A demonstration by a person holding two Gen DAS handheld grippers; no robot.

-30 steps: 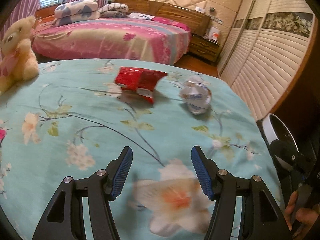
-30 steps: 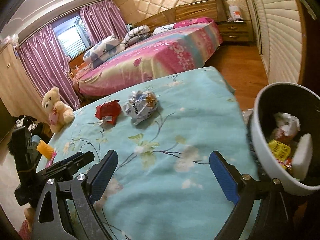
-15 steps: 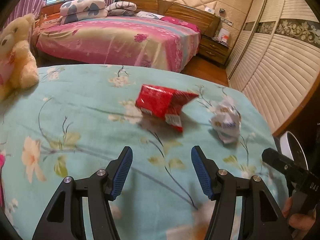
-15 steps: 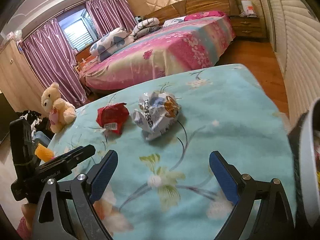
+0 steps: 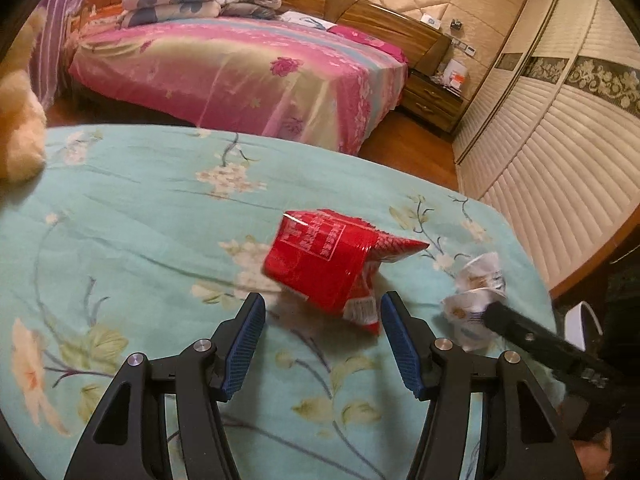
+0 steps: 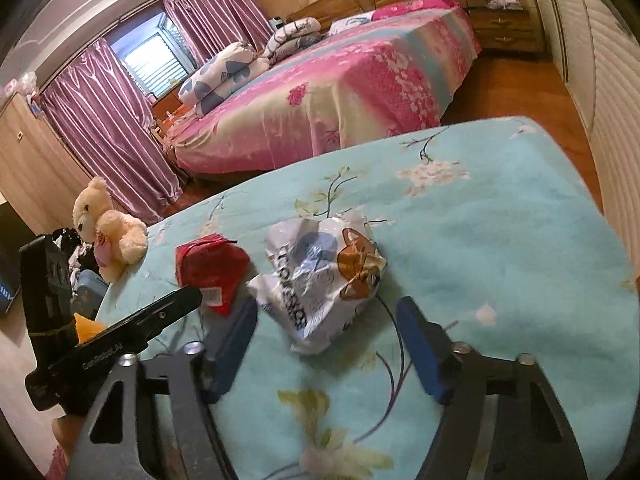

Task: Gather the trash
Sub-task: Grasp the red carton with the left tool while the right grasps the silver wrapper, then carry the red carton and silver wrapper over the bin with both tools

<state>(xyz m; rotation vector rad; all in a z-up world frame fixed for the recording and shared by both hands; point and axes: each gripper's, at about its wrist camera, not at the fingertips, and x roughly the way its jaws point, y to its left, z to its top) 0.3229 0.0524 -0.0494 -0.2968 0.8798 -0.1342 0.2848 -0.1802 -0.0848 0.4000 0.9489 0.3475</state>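
Left wrist view: left claw (image 5: 322,326) spread, blue pads either side of the lower corner of the crumpled red foil snack wrapper (image 5: 328,264); pads not touching it, nothing pinched. Wrapper lies on the turquoise floral bedspread (image 5: 120,216), near its right edge. Just right of it, the crumpled white plastic bag (image 5: 476,292), with one black finger of the right claw reaching in against it. Cream plush teddy bear (image 5: 20,128) at far left edge of frame. Beyond: bed with pink floral cover (image 5: 240,68), folded quilts at its head, wooden nightstand (image 5: 434,100), cream louvred wardrobe doors (image 5: 560,140).

Right wrist view: right claw (image 6: 326,336) jaws have just been closing, motion-blurred; white bag (image 6: 320,272) with cartoon print sits between the tips, near end inside the gap, pads not visibly pressing, so still spread around it. Red wrapper (image 6: 212,272) touching or just beside the bag on its left. Left claw's finger (image 6: 160,316) pokes in at the wrapper's near corner. Teddy (image 6: 108,232) sits upright at the bedspread's far left edge.
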